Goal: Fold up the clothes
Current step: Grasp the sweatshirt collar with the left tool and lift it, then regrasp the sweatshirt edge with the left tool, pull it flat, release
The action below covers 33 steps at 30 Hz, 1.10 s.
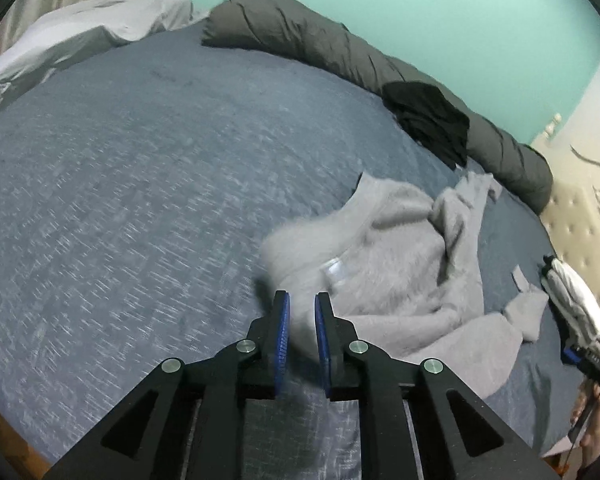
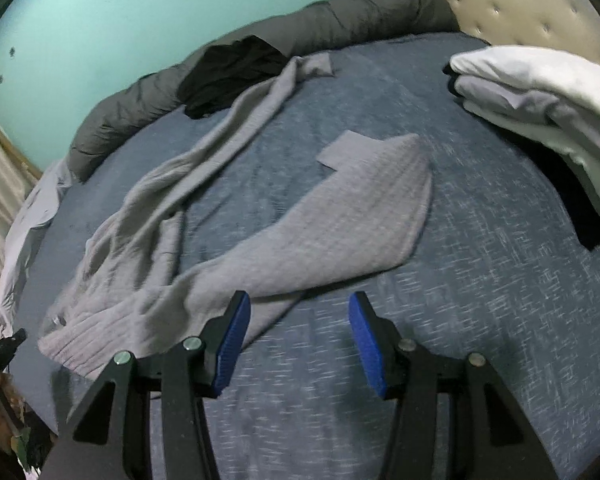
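Grey fleece filled the left wrist view: the sweater (image 1: 396, 264) lay crumpled on the blue bed (image 1: 140, 200), collar toward the rolled duvet (image 1: 340, 48). The left hand-held gripper (image 1: 302, 308) hovered at its near edge, blue pads narrowly parted around nothing, probably lined up for a pinch.

From the right wrist view, the sweater (image 2: 220, 216) ran diagonally, one sleeve stretching toward the black garment (image 2: 232, 72). The right hand-held gripper (image 2: 300, 312) was spread wide, empty. Folded white clothes (image 2: 540, 108) sat stacked aside.
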Motion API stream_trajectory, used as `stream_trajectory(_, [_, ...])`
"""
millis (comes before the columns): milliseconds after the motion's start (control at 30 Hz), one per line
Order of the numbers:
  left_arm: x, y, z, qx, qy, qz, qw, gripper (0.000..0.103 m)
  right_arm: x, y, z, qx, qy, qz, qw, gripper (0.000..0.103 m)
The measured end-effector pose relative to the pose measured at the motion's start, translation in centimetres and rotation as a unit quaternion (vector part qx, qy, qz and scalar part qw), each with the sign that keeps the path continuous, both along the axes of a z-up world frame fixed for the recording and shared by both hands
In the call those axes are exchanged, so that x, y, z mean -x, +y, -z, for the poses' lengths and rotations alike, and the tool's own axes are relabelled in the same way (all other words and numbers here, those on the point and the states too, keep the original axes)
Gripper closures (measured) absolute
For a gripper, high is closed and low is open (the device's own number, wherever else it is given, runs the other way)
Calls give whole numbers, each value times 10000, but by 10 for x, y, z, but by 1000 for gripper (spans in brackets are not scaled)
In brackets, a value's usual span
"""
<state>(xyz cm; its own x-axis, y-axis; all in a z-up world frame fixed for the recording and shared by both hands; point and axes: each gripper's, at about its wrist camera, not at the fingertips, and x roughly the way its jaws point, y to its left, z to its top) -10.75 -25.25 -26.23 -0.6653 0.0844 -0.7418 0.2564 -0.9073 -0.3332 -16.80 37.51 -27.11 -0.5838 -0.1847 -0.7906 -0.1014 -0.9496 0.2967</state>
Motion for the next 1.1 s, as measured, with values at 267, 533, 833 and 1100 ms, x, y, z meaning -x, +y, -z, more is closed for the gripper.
stream_trajectory(267, [34,1,10,143,-123,214,9996,56,19,22,20,215,-231,330,9990,51])
stream_trajectory(533, [94,11,52,73,-640,675,9956,54,17,27,28,69,-295,190,9994,51])
stream_trajectory(833, [162,41,65,210,-796,1165,9898,41,20,34,34,52,-291,149,9995,51])
stream_trajectory(1100, [219,55,66,190,-857,1267,9881,39,29,38,39,-19,-233,45,9997,51])
